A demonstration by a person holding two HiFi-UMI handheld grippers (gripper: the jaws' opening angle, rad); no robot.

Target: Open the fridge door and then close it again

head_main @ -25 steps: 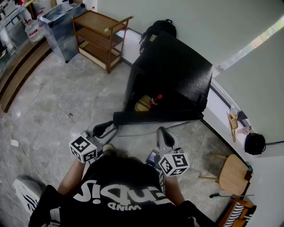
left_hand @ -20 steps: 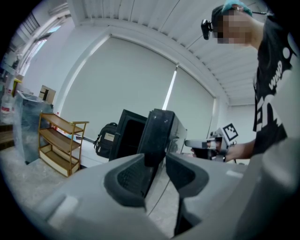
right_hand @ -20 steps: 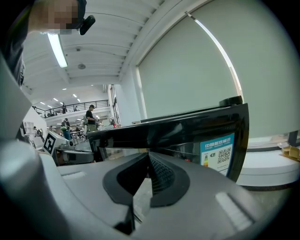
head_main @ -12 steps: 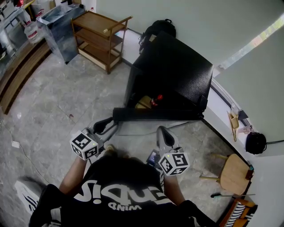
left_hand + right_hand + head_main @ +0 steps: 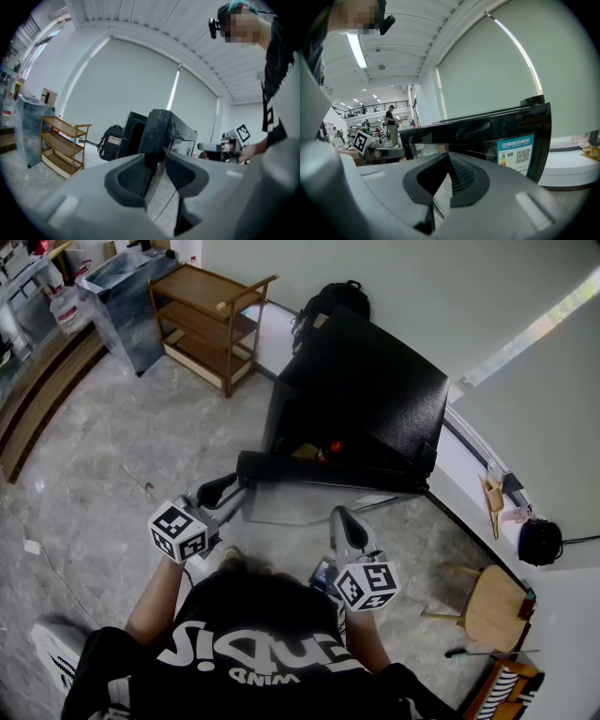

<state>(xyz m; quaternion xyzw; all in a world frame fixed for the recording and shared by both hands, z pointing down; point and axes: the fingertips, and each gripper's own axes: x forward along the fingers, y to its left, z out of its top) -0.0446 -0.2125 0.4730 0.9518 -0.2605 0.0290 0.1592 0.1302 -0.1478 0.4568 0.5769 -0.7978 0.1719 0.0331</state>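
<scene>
Left claw (image 5: 223, 493) is clamped on the free edge of the black-framed glass fridge door (image 5: 328, 472); the left gripper view shows that edge pinched between both pads. The door stands swung out from the black compact fridge (image 5: 375, 399), which sits on the grey marble floor (image 5: 112, 446) against the white wall. Right claw (image 5: 343, 521) sits near the door's outer face without touching it, jaws together, nothing in them.

Around: brown wooden three-tier shelf cart (image 5: 211, 320) well off to the left, black backpack (image 5: 328, 306) behind the fridge, round wooden stool (image 5: 492, 606) at right.

From the head view the door lies across the opening, so I see almost none of the interior. Only a red-capped bottle (image 5: 335, 446) and a yellow item (image 5: 305, 452) beside it show; I can't tell what the yellow item is. The blue QR-code sticker (image 5: 514, 152) on the door glass has print too small to read. The person's black shirt (image 5: 253, 652) cuts off the rear of both grippers.
</scene>
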